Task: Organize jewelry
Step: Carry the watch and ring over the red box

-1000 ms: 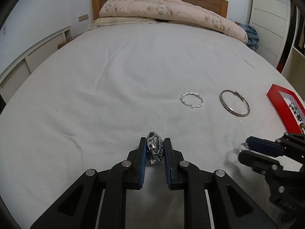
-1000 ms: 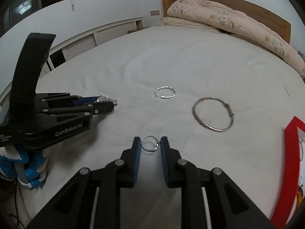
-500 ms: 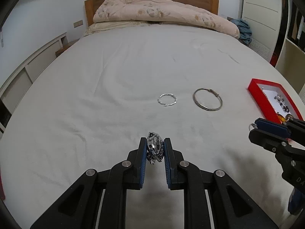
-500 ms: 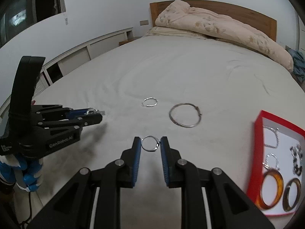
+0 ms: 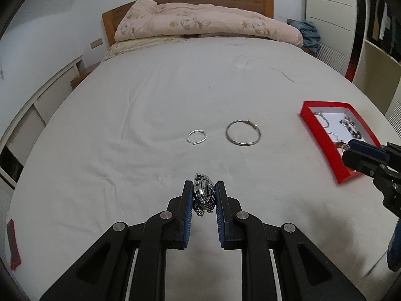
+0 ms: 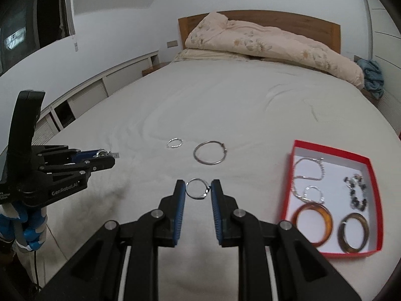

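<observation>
Off to my right on the bed sits the red tray (image 6: 371,168), and my right gripper (image 6: 198,189) – fingers pinching a thin ring (image 6: 197,188) – is the nearer one. My left gripper (image 5: 204,195) pinches a chunky silver piece (image 5: 203,193), farther from it.

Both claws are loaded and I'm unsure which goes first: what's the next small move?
Probably carry the right claw rightward over the red box and release there. It is shut on a thin silver ring and sits nearer the box; the left claw, gripping the chunky metal bracelet, can follow.
</observation>
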The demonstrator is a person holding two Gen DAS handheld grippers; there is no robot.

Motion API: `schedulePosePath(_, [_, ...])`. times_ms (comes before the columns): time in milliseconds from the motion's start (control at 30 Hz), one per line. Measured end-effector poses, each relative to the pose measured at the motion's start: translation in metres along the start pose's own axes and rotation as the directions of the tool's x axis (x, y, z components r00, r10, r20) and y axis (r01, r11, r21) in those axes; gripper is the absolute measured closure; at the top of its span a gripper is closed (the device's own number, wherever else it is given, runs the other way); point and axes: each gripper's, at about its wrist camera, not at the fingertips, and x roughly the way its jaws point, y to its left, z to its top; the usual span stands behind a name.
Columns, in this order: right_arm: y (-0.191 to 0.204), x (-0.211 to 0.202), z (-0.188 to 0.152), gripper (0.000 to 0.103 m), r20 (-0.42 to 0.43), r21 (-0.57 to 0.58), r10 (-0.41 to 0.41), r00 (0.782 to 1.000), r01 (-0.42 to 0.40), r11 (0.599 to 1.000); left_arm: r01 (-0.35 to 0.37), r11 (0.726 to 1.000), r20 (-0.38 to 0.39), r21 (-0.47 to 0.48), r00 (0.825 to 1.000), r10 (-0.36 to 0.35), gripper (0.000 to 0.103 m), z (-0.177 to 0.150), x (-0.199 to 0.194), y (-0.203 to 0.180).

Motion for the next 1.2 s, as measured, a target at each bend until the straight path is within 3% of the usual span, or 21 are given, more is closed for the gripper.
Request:
schedulePosePath(633, [-0.046, -0.106, -0.031, 0.084, 0.067, 0.117, -0.086, 0.994, 0.078, 0.990, 0.005, 0.992, 0.026, 0.124, 1.000, -0.008, 0.086, -0.001, -0.075, -0.071])
schedulePosePath(867, [-0.076, -0.128, -0.050, 0.084, 0.076, 0.184, -0.120, 0.990, 0.104, 0.977, 0.018, 0.984, 0.013, 0.175, 1.000, -0.021, 0.086, 0.002, -0.078, -0.103])
schedulePosePath(1200, [-0.126, -0.135, -0.072, 0.084, 0.061, 0.248, -0.180, 0.982, 0.160, 0.955, 0.086, 0.966, -0.045, 0.243, 0.996, -0.077, 0.086, 0.011, -0.051, -0.159])
